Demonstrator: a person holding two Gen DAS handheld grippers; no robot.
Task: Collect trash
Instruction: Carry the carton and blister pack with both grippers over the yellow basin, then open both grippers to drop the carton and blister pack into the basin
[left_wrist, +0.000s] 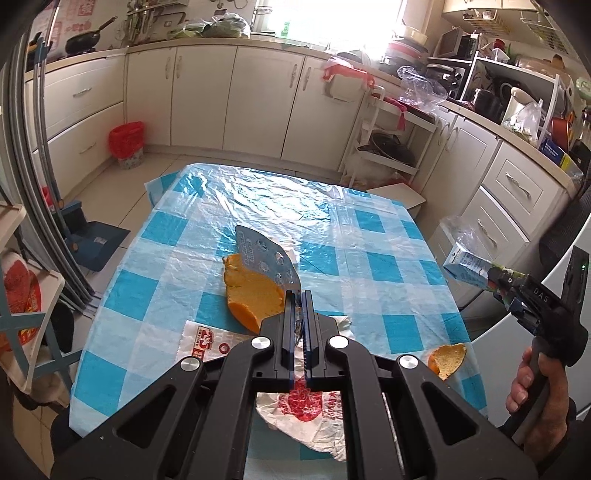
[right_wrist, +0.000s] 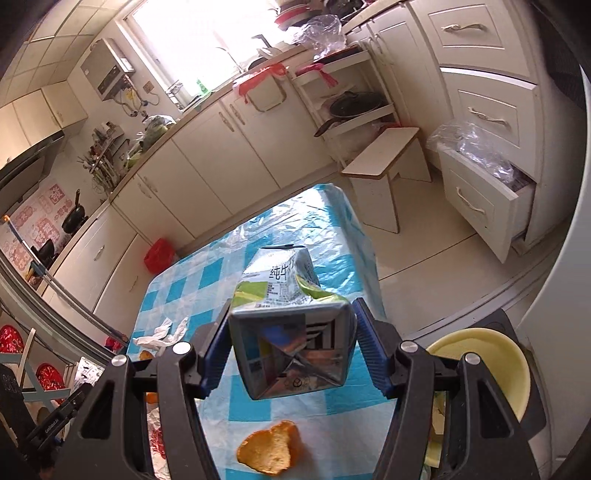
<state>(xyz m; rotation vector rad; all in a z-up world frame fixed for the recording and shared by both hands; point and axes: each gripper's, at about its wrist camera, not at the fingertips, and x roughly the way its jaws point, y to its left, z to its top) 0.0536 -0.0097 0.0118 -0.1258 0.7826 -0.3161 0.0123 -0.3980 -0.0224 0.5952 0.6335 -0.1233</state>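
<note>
Midway: my left gripper (left_wrist: 298, 295) is clamped on a foil wrapper (left_wrist: 267, 254) above the table (left_wrist: 177, 229), my right gripper (right_wrist: 291, 347) grips a milk carton (right_wrist: 288, 332). Orange peels (left_wrist: 255, 291), tissues (right_wrist: 162, 334), printed bags (left_wrist: 306, 413) remain.

Cream cabinets (left_wrist: 207, 96) line the kitchen walls beneath a bright window (right_wrist: 184, 48). The pale tiled floor (right_wrist: 443, 258) holds a white stool (right_wrist: 384, 162). One drawer (right_wrist: 484, 195) stands open.
</note>
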